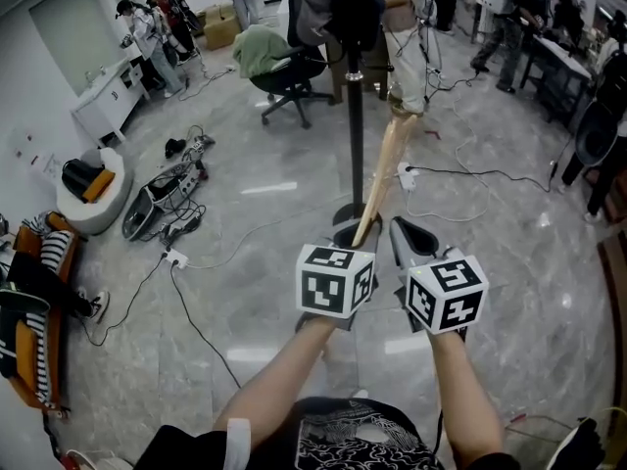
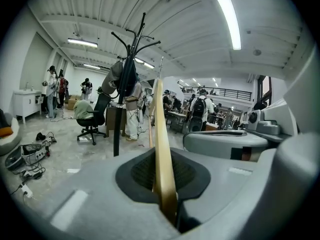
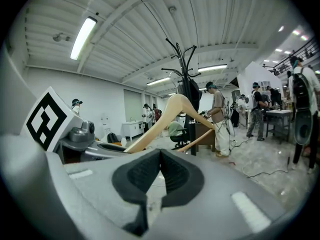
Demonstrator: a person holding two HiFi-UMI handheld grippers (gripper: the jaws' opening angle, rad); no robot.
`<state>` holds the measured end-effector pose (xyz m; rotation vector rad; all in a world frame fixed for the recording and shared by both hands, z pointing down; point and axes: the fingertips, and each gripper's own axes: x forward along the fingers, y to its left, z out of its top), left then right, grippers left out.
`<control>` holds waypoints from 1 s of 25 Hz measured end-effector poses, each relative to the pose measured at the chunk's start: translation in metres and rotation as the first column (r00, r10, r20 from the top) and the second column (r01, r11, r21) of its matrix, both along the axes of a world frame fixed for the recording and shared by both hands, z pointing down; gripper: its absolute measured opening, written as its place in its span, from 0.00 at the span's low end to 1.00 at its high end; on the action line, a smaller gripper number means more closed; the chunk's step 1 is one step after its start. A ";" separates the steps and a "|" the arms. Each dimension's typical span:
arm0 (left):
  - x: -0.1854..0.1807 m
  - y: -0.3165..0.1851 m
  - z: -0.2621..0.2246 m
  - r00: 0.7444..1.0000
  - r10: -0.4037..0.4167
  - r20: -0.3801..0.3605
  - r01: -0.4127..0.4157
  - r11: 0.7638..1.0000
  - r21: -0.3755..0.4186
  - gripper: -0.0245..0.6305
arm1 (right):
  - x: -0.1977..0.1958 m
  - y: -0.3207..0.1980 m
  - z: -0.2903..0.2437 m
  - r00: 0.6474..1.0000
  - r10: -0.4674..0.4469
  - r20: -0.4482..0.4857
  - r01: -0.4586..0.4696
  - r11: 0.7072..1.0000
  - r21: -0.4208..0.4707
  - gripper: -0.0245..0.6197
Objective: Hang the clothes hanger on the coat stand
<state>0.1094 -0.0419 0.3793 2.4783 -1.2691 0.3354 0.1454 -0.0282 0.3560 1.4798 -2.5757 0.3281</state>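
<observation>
Clothes hanger (image 1: 384, 177) clamped in left tool (image 1: 355, 235), forearm (image 1: 277, 382) outstretched (right tool (image 1: 402, 228) closed, empty).

Pale smooth wooden clothes hanger (image 1: 385, 169), matt black metal coat stand (image 1: 355, 116), glossy marbled floor (image 1: 490, 262) (reflecting ceiling lights)

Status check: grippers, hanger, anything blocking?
Left gripper shut on wooden hanger. Right gripper shut, empty. Coat stand ahead, not reached; dark garment hanging on it.
</observation>
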 end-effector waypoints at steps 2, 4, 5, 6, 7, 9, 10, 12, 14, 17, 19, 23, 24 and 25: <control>-0.004 -0.014 0.001 1.000 0.016 -0.005 -0.016 1.000 -0.001 0.08 | -0.004 -0.014 0.002 1.000 0.014 -0.005 -0.014 1.000 -0.004 0.04; -0.008 -0.030 0.002 0.999 0.037 -0.007 -0.037 0.999 0.000 0.08 | -0.010 -0.030 0.003 0.999 0.032 -0.008 -0.032 0.999 -0.007 0.04; -0.010 -0.038 0.002 0.999 0.049 -0.008 -0.049 0.999 -0.001 0.08 | -0.014 -0.038 0.002 0.999 0.041 -0.010 -0.041 0.999 -0.008 0.04; -0.013 -0.047 0.002 0.998 0.060 -0.010 -0.060 0.998 -0.003 0.08 | -0.018 -0.046 0.002 0.999 0.051 -0.014 -0.051 0.999 -0.009 0.04; -0.017 -0.056 0.002 0.997 0.070 -0.011 -0.071 0.997 -0.005 0.08 | -0.022 -0.054 0.001 0.998 0.060 -0.017 -0.060 0.998 -0.010 0.04; -0.026 -0.073 0.001 0.996 0.087 -0.015 -0.087 0.996 -0.011 0.08 | -0.032 -0.070 0.000 0.997 0.075 -0.022 -0.075 0.997 -0.015 0.04; -0.030 -0.080 0.000 0.995 0.094 -0.016 -0.094 0.996 -0.013 0.08 | -0.036 -0.077 -0.001 0.996 0.082 -0.023 -0.082 0.996 -0.017 0.04; -0.039 -0.095 -0.002 0.994 0.107 -0.018 -0.107 0.994 -0.016 0.08 | -0.045 -0.091 -0.004 0.995 0.095 -0.026 -0.096 0.995 -0.018 0.04; -0.046 -0.108 -0.002 0.993 0.120 -0.020 -0.121 0.993 -0.018 0.08 | -0.052 -0.104 -0.004 0.994 0.110 -0.030 -0.110 0.994 -0.019 0.04; -0.057 -0.125 0.001 0.990 0.141 -0.022 -0.142 0.990 -0.023 0.08 | -0.064 -0.120 -0.003 0.991 0.130 -0.032 -0.131 0.991 -0.021 0.04; -0.064 -0.136 0.003 0.988 0.153 -0.024 -0.154 0.988 -0.028 0.08 | -0.072 -0.130 -0.003 0.989 0.141 -0.033 -0.142 0.990 -0.023 0.04; -0.072 -0.157 0.005 0.982 0.189 -0.030 -0.190 0.981 -0.035 0.08 | -0.081 -0.150 -0.002 0.984 0.176 -0.041 -0.177 0.984 -0.027 0.04; -0.073 -0.162 0.006 0.980 0.197 -0.031 -0.198 0.980 -0.037 0.08 | -0.082 -0.155 -0.002 0.982 0.183 -0.043 -0.185 0.982 -0.028 0.04; -0.075 -0.167 0.006 0.979 0.202 -0.032 -0.204 0.978 -0.039 0.08 | -0.084 -0.160 -0.002 0.981 0.189 -0.045 -0.191 0.981 -0.028 0.04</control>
